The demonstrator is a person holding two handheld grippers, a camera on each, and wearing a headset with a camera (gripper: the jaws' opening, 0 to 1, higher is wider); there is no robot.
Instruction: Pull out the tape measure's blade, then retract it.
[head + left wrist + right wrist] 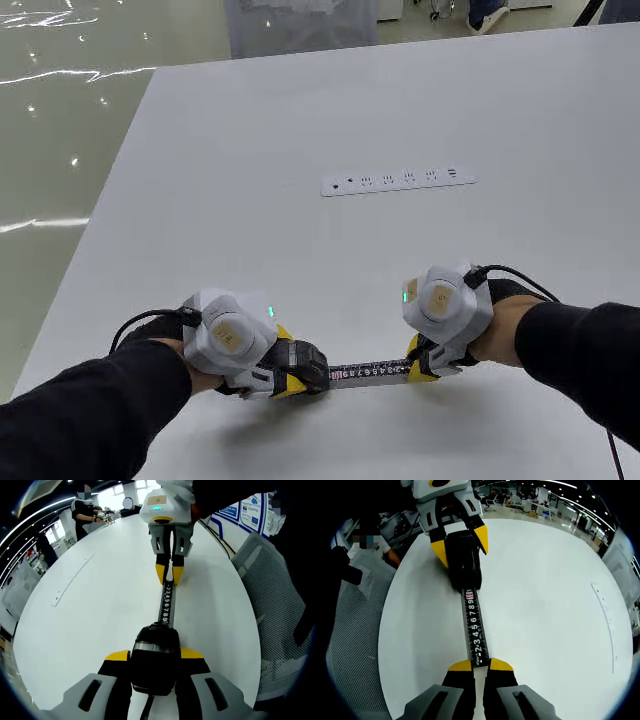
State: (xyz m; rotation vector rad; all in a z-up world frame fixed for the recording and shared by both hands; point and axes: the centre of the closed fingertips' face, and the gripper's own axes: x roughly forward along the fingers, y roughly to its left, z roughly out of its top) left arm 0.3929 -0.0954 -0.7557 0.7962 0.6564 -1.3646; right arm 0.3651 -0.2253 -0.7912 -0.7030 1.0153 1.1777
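Power strip (398,180) lies well beyond the tape measure (301,364) and its blade (368,372).

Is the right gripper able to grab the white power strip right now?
Probably not yet: the right gripper is shut on the tape blade. The table between it and the power strip looks bare, so it mainly needs to let go first.

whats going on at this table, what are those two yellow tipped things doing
A person is working a tape measure with two hand-held grippers on a white table. The left gripper clamps the black tape measure case between its yellow-tipped fingers, while the right gripper pinches the tip of the dark numbered blade. The blade is out a short way, stretched straight between them. A white power strip lies farther back.
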